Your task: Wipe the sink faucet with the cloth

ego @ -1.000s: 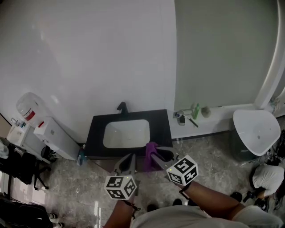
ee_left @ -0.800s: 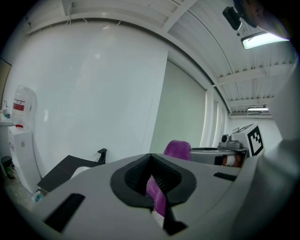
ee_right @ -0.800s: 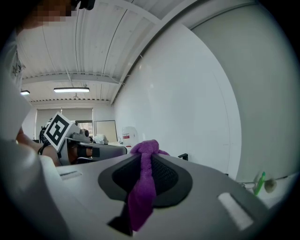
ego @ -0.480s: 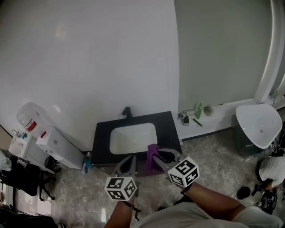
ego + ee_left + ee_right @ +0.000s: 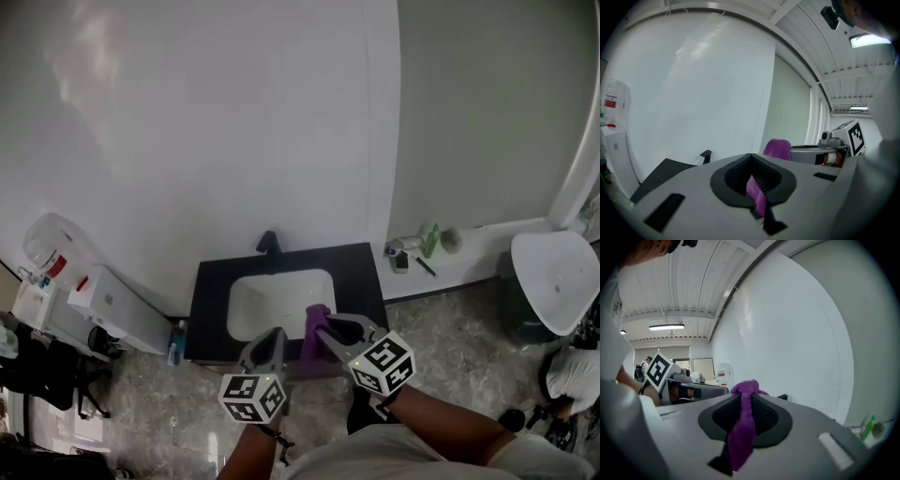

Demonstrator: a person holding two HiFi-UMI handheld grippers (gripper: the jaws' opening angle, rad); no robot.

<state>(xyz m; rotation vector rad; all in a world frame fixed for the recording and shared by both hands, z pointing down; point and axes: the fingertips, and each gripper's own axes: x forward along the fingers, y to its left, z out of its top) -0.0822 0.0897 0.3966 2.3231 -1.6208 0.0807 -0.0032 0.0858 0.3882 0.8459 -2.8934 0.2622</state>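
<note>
Purple cloth (image 5: 314, 336) is clamped in the right claw (image 5: 328, 330). The left claw (image 5: 272, 343) pinches a strip of it. The faucet (image 5: 269, 243) stands at 11 o'clock from the cloth.

a black counter (image 5: 211, 291) stands against the white wall, with a white basin (image 5: 279, 302) sunk in its middle and a dark faucet (image 5: 269, 243) upright on its back edge; the grey marbled floor (image 5: 450, 347) carries the counter, a blue bottle (image 5: 174, 339) just beside its left end, a white cabinet (image 5: 117, 305) further left and a white rounded tub (image 5: 560, 278) at the far right; a low white ledge (image 5: 487, 246) along the right wall bears a green bottle (image 5: 430, 240), a round greyish thing (image 5: 451, 240) and a few small dark items too small to tell
</note>
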